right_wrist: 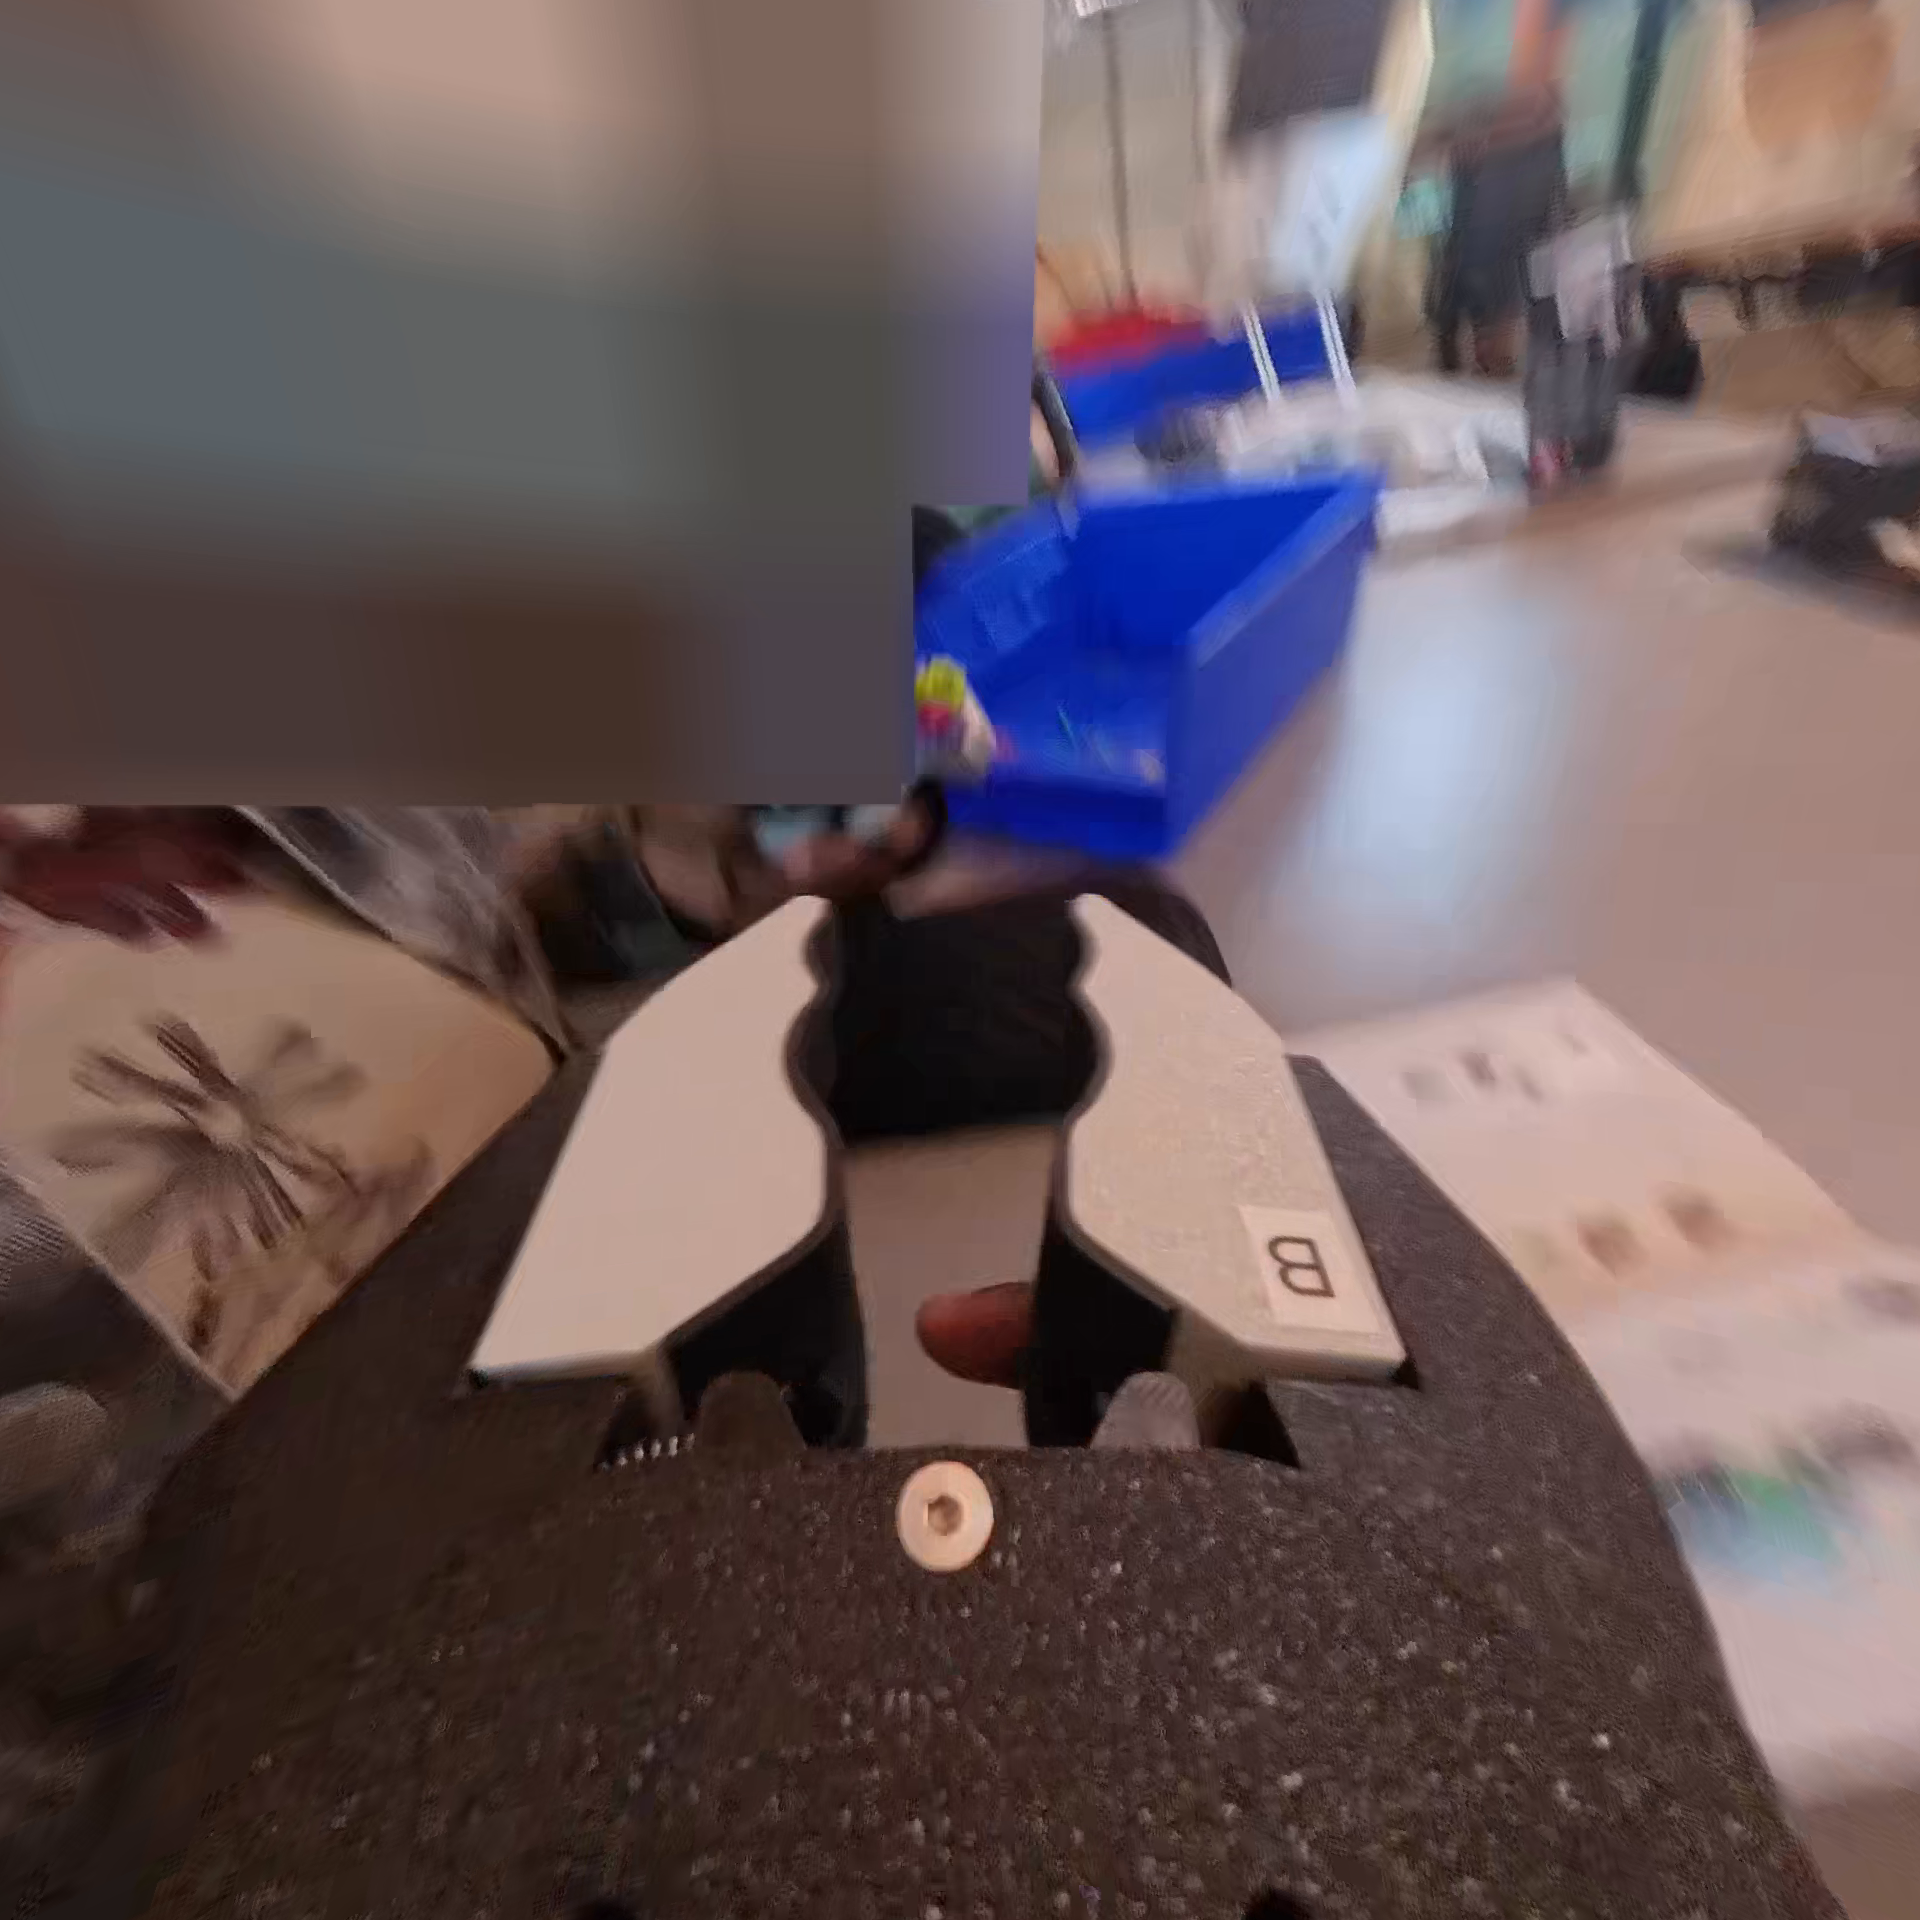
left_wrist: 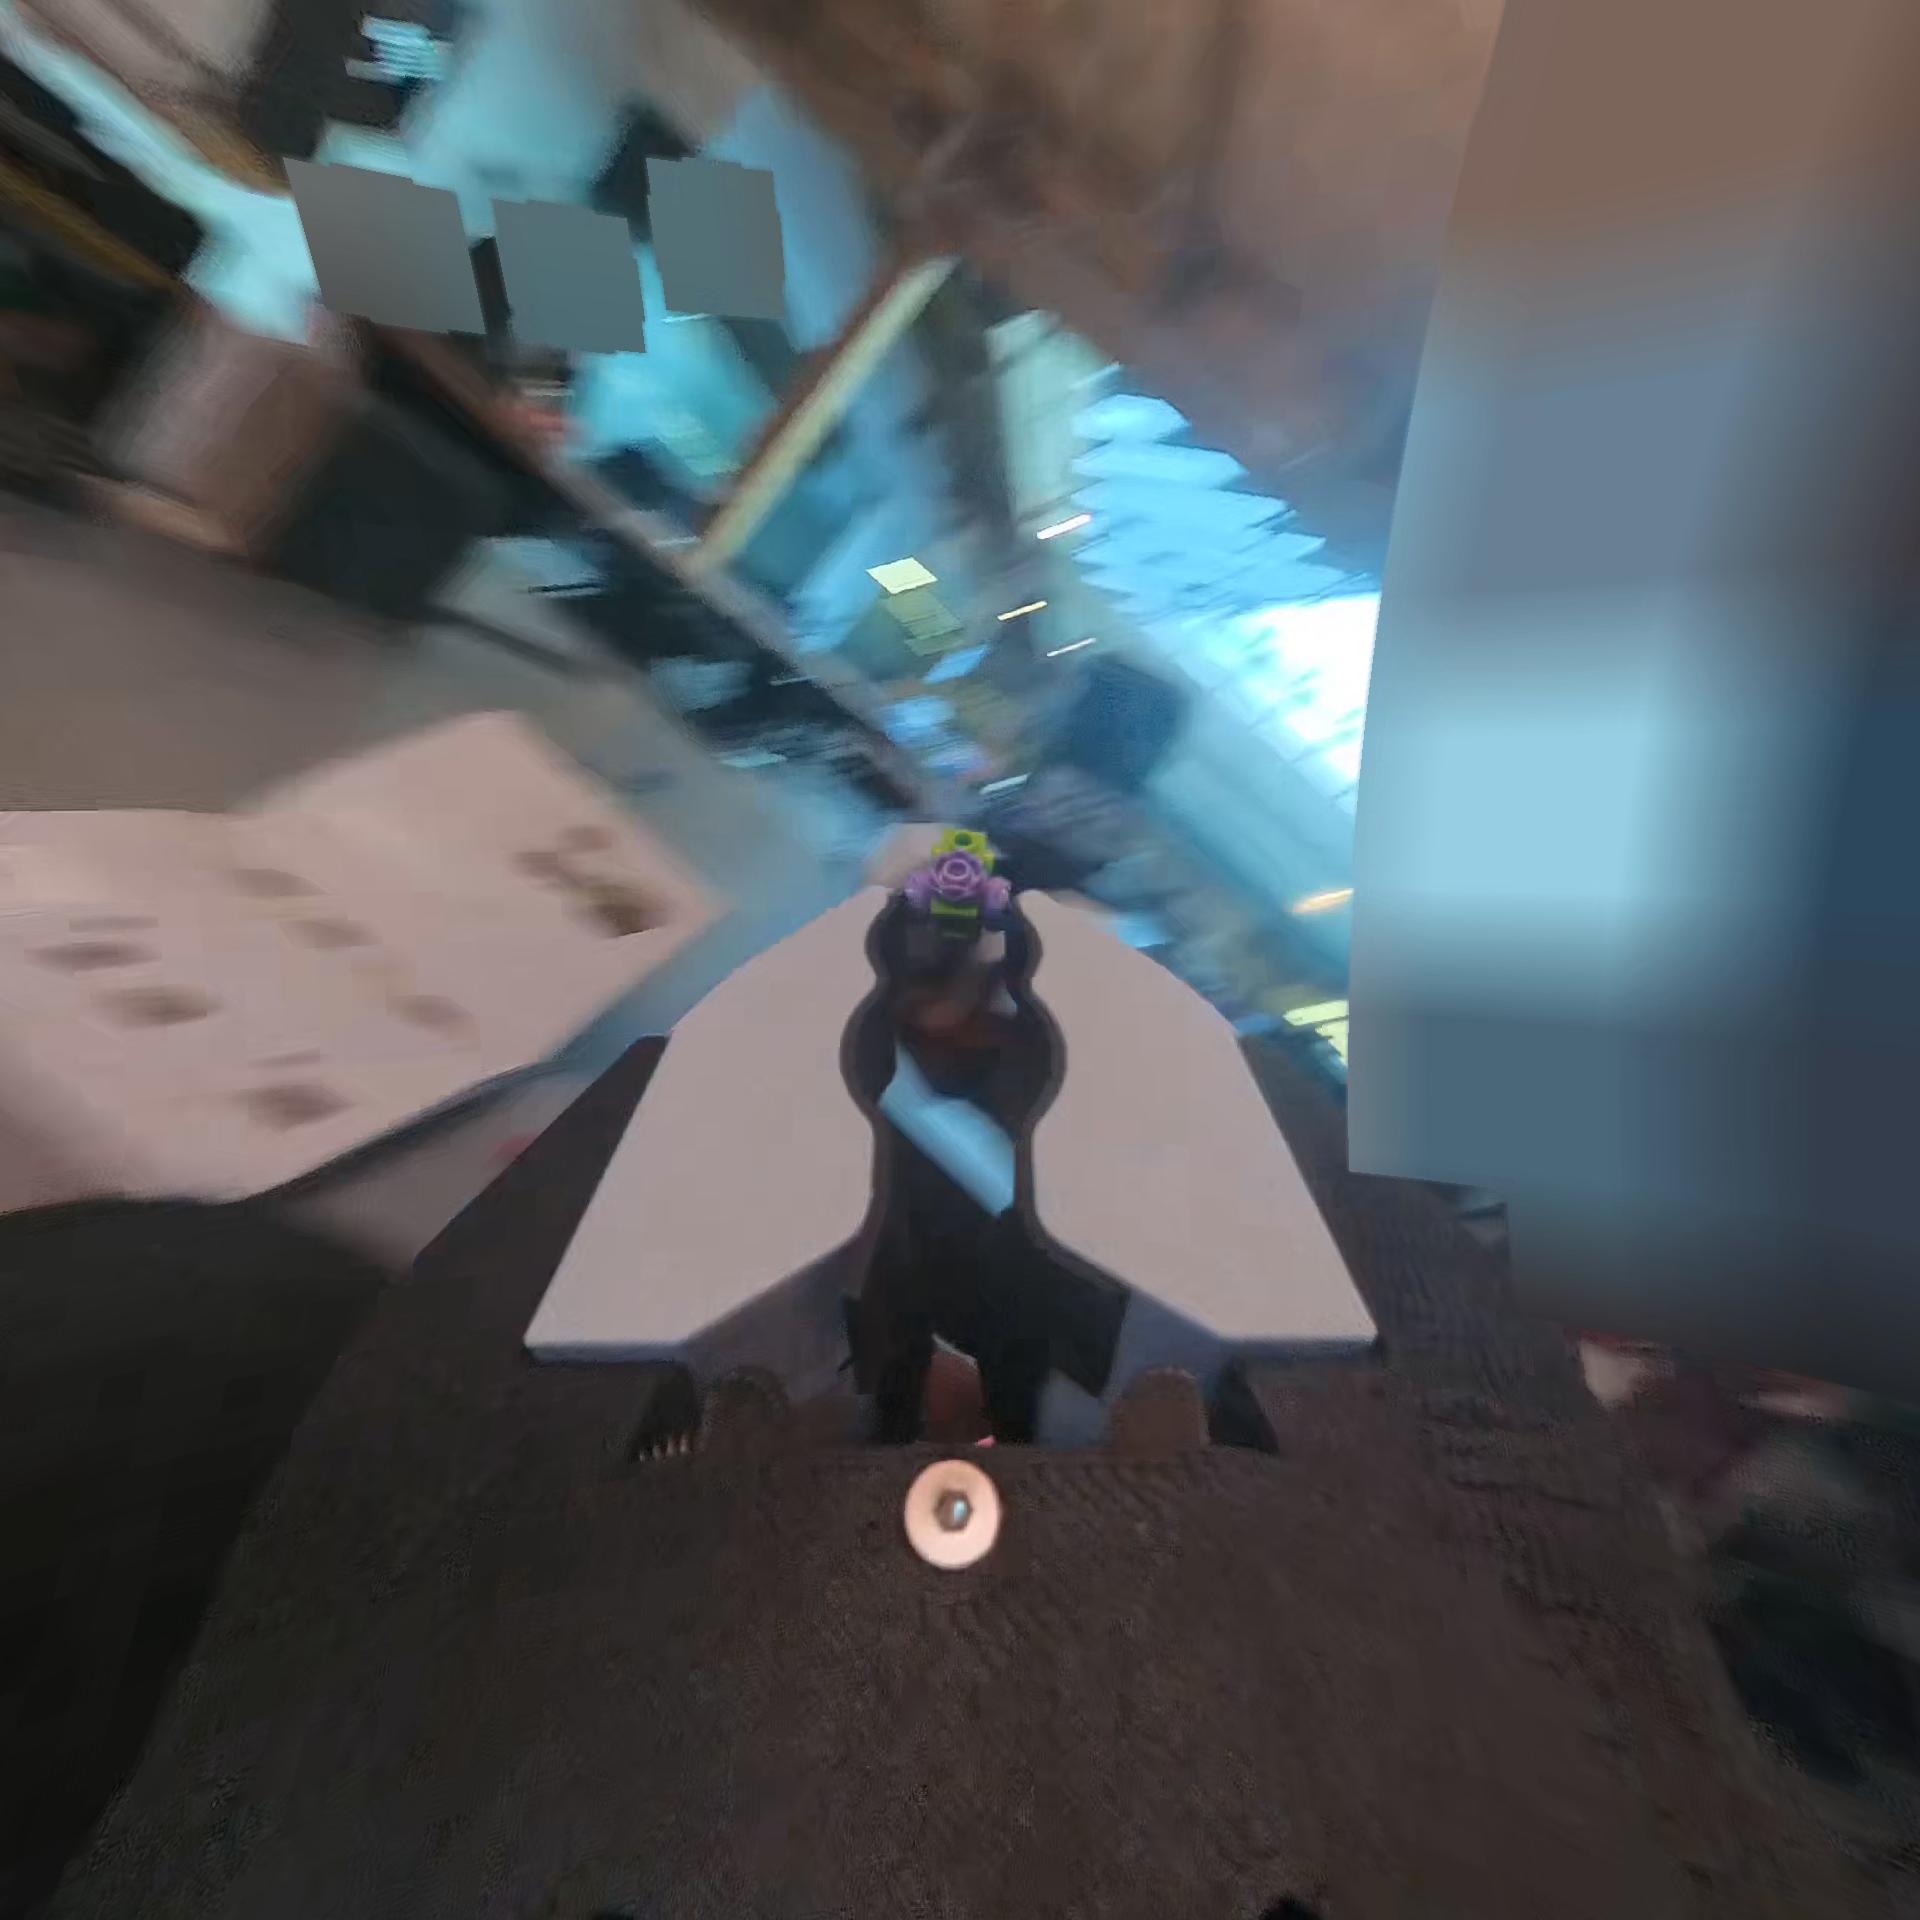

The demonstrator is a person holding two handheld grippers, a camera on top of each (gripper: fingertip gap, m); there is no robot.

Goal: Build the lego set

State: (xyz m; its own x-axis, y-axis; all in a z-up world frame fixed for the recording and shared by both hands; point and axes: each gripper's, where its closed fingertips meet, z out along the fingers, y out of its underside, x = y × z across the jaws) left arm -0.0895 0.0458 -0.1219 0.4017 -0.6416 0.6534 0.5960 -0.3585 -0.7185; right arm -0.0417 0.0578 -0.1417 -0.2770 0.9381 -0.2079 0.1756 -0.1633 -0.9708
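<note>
Purple and lime, a small flower piece (left_wrist: 954, 883) sits pinched at the very tips of the left tool (left_wrist: 953, 906), whose jaws are drawn nearly together around it; it looks like a purple rose-shaped part on a lime-green base, so at least 1 tiny sub-assembly seems made, though blur hides the studs. The rest of the build is not in either view, so how much remains cannot be judged beyond saying that most of the set is probably still to come. A printed instruction sheet (left_wrist: 312, 935) lies flat to the left in the left wrist view and shows again at the right edge of the right wrist view, and a blue bin (right_wrist: 1174, 644) with loose coloured bits stands beyond the right tool (right_wrist: 951, 914). That right tool is spread apart and holds nothing, its jaws framing a dark blurred shape ahead. Both views are heavily smeared, which suggests quick motion. The left tool is lifted and tilted, pointing out at the room rather than down at the sheet, while the right one sits low, roughly level, aimed toward the bin.
</note>
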